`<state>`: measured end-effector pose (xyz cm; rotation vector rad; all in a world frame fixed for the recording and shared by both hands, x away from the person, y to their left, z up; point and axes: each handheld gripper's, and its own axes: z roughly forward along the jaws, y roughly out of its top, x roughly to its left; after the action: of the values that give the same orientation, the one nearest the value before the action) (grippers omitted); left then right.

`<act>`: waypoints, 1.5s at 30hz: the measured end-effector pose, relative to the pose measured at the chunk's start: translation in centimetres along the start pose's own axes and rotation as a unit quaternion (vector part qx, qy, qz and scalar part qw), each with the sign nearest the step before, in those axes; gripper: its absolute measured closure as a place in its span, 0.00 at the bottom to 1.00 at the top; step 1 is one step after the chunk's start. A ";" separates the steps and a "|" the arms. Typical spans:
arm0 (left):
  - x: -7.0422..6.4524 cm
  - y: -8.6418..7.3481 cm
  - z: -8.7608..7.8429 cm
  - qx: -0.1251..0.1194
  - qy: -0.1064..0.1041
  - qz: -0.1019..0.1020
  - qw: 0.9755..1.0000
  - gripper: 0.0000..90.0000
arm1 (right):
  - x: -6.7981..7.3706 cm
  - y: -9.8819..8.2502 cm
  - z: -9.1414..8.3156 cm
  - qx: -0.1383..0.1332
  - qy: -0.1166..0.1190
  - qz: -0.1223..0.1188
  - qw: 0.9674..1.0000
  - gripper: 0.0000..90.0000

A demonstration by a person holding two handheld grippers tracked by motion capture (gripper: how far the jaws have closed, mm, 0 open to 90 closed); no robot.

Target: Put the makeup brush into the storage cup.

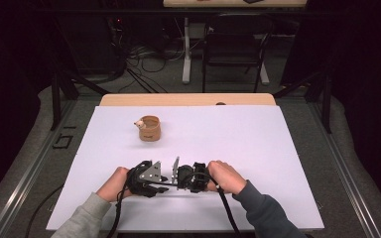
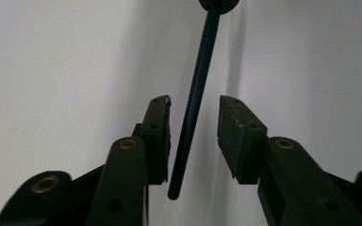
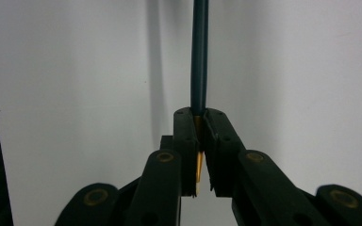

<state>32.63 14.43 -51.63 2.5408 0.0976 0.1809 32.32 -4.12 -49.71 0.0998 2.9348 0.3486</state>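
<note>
The right gripper (image 3: 200, 117) is pinching a dark pencil (image 3: 199, 56) by its yellow end while the left gripper (image 2: 194, 101) is standing spread around its shaft, where an off-centre squeeze risks levering it loose.

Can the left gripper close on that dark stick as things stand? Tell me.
Probably yes: the dark stick already lies between the left gripper's open jaws, nothing blocking it, while the right gripper clamps its yellow end.
</note>
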 end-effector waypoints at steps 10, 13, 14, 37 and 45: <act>-0.2 -0.1 0.6 0.010 -0.008 0.009 1.000 0.89 | 0.4 0.1 0.0 0.004 0.001 -0.012 1.000 0.94; -0.3 -0.1 0.7 0.013 -0.009 0.013 1.000 0.90 | 0.4 0.1 0.1 0.003 0.003 -0.012 1.000 0.94; -0.3 -0.1 0.7 0.012 -0.016 0.015 1.000 0.91 | 0.5 0.0 0.1 0.002 0.008 -0.006 1.000 0.94; -0.2 -1.4 0.2 -0.028 -0.016 -0.019 0.999 0.94 | -1.1 -2.3 -0.7 -0.080 0.027 0.108 0.991 0.25; -0.1 -1.9 -0.1 -0.048 -0.011 -0.043 0.998 0.94 | -1.4 -3.4 -1.0 -0.115 0.021 0.153 0.981 0.16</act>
<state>32.45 16.10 -52.62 2.4359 0.1855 0.1215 33.38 -7.79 -49.34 0.5207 2.8931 0.7397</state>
